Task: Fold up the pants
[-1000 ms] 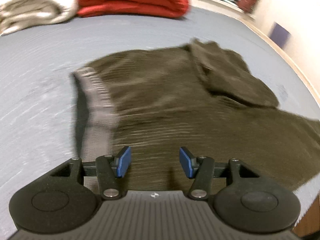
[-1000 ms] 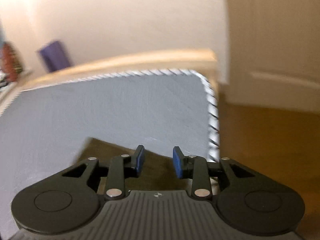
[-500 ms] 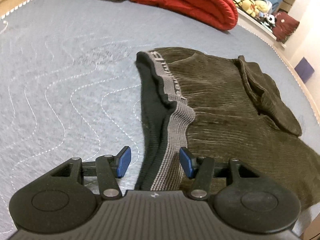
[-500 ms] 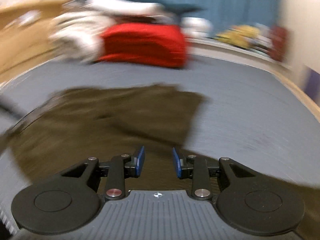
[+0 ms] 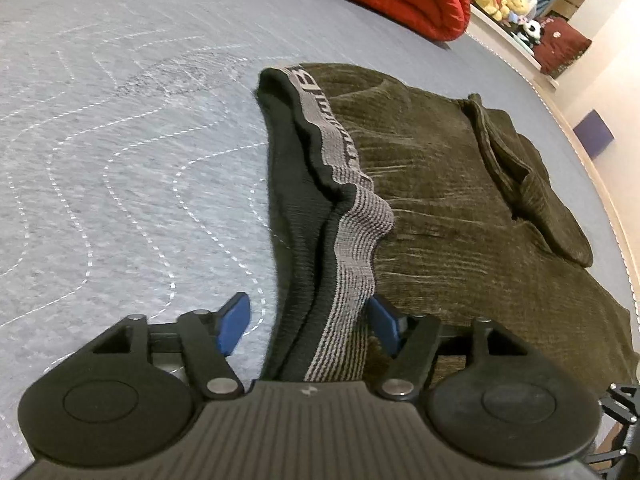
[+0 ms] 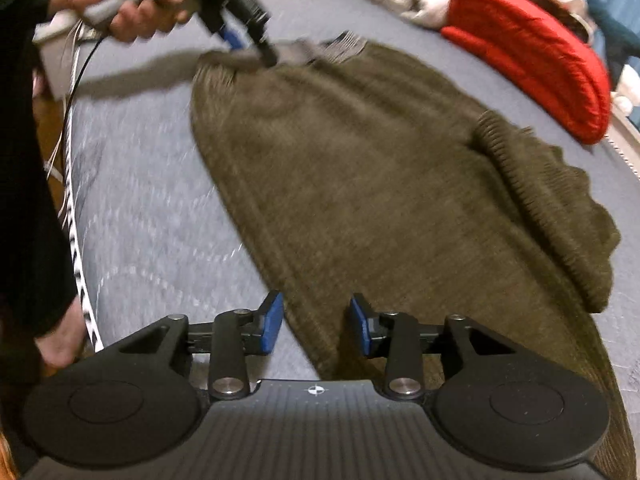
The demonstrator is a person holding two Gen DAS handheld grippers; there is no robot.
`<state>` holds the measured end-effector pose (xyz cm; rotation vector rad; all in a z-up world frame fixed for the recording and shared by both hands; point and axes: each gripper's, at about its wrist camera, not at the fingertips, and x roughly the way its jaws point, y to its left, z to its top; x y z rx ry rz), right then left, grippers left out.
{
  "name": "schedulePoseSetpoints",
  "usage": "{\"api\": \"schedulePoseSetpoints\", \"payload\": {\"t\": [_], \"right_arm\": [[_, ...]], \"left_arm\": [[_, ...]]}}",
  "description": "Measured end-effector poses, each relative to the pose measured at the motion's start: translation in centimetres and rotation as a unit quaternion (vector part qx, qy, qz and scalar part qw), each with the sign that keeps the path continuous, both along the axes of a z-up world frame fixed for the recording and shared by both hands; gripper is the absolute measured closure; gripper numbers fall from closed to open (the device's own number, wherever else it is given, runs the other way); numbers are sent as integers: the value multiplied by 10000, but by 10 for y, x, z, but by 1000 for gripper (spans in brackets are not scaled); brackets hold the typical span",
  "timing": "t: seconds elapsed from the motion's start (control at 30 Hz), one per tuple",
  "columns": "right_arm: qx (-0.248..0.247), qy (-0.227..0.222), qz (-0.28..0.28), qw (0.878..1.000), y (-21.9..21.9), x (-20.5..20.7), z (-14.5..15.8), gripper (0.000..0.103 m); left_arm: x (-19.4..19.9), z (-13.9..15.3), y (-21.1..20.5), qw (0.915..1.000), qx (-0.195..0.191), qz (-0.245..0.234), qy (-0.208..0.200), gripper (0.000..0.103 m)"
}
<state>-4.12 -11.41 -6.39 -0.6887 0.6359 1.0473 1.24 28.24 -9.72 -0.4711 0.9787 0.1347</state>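
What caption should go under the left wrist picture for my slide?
Left tool opening around the grey waistband of brown pants spread on a blue bed.

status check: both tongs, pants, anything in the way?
Left tongs opening, straddling the waistband. Right tongs opening over the pants edge, nothing gripped. Pants flat on bed, path clear.
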Motion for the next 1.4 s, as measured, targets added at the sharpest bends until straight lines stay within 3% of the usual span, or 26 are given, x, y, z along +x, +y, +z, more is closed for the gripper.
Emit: {"api": "schedulePoseSetpoints", "payload": {"t": [0.1, 0.17, 0.2, 0.23, 0.3, 0.4, 0.57, 0.7, 0.77, 0.8, 0.9, 0.97, 1.03, 1.1, 1.17, 1.2, 1.27, 1.33, 1.4], "right_arm": [[-62, -15, 52, 10000, -5, -2, -3, 63], [-74, -54, 83, 9999, -4, -4, 0, 68], [-82, -78, 118, 9999, -4, -5, 2, 78], [-95, -104, 144, 9998, -4, -6, 3, 80], [-106, -189, 227, 9995, -3, -9, 5, 91], [-99, -270, 408, 9988, 8, -7, 1, 95], [297, -134, 717, 9969, -7, -16, 24, 96], [289, -37, 1280, 9913, -15, -33, 28, 96], [154, 76, 1211, 9925, -14, -32, 23, 95], [114, 140, 1154, 9932, -14, -30, 21, 94], [444, 567, 927, 9931, -23, -16, 33, 94], [842, 799, 578, 9916, -31, -2, 45, 92], [1054, 1015, 280, 9888, -36, 11, 49, 90], [747, 1256, 142, 9892, -34, 18, 39, 90], [64, 1153, 273, 9929, -28, 13, 20, 90], [44, 961, 413, 9945, -30, 9, 18, 90], [237, 1082, 338, 9933, -33, 16, 27, 90], [727, 1067, 18, 9916, -42, 33, 44, 88], [1281, 933, -447, 9864, -56, 55, 61, 83]], "left_arm": [[3, -2, -5, 9999, 109, -104, -33, 31], [2, -1, -9, 9995, 149, -258, -100, 63], [1, 0, -10, 9994, 53, -331, -107, 74], [0, 3, -11, 9994, 89, -309, -126, 80], [-4, 14, -16, 9988, 206, -381, -214, 83], [-16, 29, -16, 9984, 209, -388, -361, 85], [-45, 48, -8, 9979, 176, -438, -446, 86], [-55, 35, 1, 9990, -14, -421, -123, 82], [-48, 22, -4, 9984, 273, -344, 360, 74], [-45, 22, -6, 9977, 461, -286, 418, 56], [-42, 45, -15, 9934, 1149, 26, 62, 51], [-38, 66, -28, 9876, 1511, 0, -423, 51], [-34, 74, -41, 9879, 1298, -248, -813, 52], [-25, 72, -57, 9874, 1127, -601, -931, 52], [-10, 59, -76, 9850, 1202, -995, -732, 52], [-2, 46, -81, 9846, 1292, -1098, -415, 52], [15, 13, -86, 9793, 1594, -1159, 451, 58], [17, 15, -93, 9743, 1852, -1219, 391, 58], [20, 32, -100, 9745, 1941, -1123, 93, 58]]}}
